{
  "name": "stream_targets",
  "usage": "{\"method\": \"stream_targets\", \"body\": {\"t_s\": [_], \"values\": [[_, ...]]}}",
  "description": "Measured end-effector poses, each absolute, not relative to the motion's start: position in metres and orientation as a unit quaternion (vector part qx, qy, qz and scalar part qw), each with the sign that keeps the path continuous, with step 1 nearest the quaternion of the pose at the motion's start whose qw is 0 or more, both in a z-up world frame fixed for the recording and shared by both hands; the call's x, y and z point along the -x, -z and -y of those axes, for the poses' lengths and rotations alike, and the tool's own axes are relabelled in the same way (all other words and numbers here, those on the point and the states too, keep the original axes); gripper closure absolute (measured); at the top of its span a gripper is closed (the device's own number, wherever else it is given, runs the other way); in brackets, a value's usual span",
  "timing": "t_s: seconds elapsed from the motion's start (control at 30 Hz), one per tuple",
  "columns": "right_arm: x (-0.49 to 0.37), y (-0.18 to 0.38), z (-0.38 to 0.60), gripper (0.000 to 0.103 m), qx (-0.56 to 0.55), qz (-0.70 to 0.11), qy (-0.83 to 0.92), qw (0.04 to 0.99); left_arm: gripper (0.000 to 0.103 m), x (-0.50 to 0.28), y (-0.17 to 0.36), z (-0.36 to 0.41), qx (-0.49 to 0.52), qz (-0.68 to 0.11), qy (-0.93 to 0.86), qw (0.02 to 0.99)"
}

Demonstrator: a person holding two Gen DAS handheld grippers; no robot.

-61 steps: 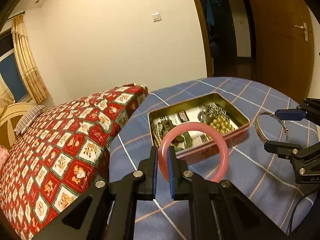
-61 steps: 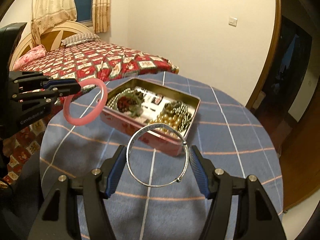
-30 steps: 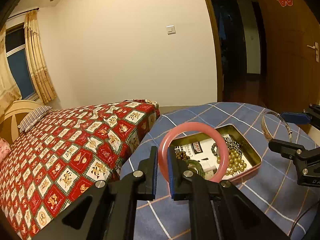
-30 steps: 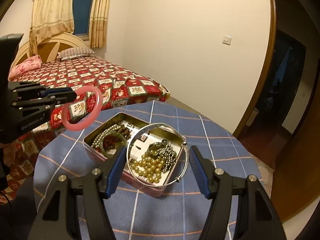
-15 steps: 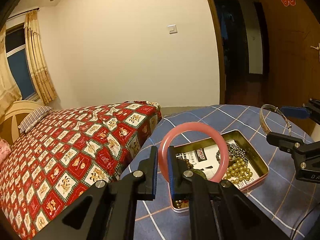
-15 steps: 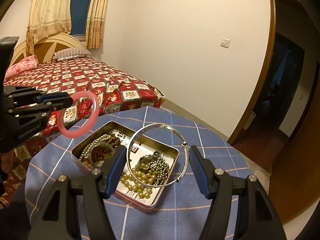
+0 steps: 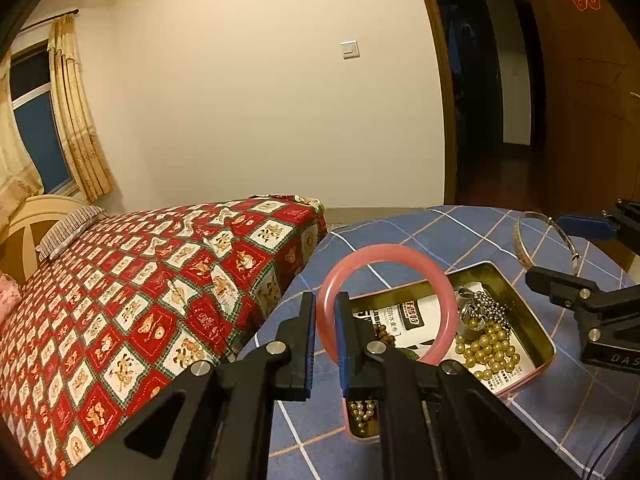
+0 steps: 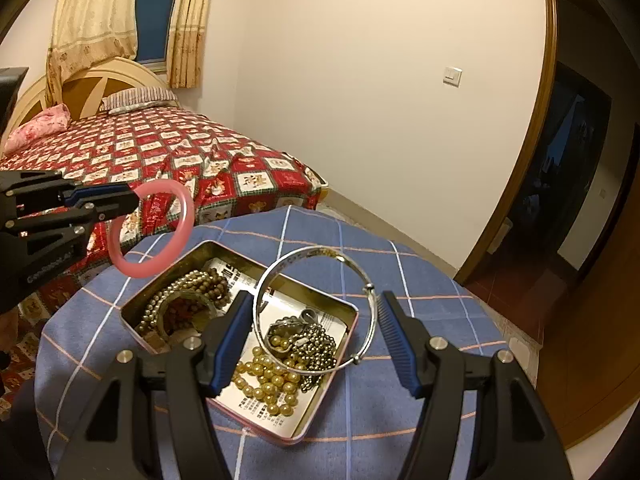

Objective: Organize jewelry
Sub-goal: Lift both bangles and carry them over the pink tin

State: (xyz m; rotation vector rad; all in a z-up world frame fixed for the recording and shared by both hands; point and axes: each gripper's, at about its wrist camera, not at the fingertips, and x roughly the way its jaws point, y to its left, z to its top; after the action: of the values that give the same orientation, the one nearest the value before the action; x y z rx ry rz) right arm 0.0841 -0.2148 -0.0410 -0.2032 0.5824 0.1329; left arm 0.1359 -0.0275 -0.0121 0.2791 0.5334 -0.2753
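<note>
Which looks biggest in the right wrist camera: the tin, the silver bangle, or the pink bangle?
1. tin
2. silver bangle, though it sits nearer the camera
3. pink bangle, farther away, so real sizes stay unsure.

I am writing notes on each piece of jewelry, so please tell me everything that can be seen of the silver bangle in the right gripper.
The silver bangle is a thin, shiny, metal-looking hoop, plain and round, with a small knot-like joint on its right side and another low on the right. The right gripper holds it across its width, one blue pad on each side, so the jaws stand wide. It hangs in the air, tilted, above the open tin of beads and chains, touching nothing but the pads. From the left wrist camera it shows nearly edge-on.
</note>
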Motion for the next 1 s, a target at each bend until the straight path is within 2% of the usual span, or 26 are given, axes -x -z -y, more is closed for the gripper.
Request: {"method": "stream_targets", "body": {"t_s": [1.0], "values": [[-0.116,0.086,0.213,0.036,0.117,-0.351,-0.073,0.926,0.094,-0.165,0.060,0.046,-0.147,-0.313,0.134,0.929]]}}
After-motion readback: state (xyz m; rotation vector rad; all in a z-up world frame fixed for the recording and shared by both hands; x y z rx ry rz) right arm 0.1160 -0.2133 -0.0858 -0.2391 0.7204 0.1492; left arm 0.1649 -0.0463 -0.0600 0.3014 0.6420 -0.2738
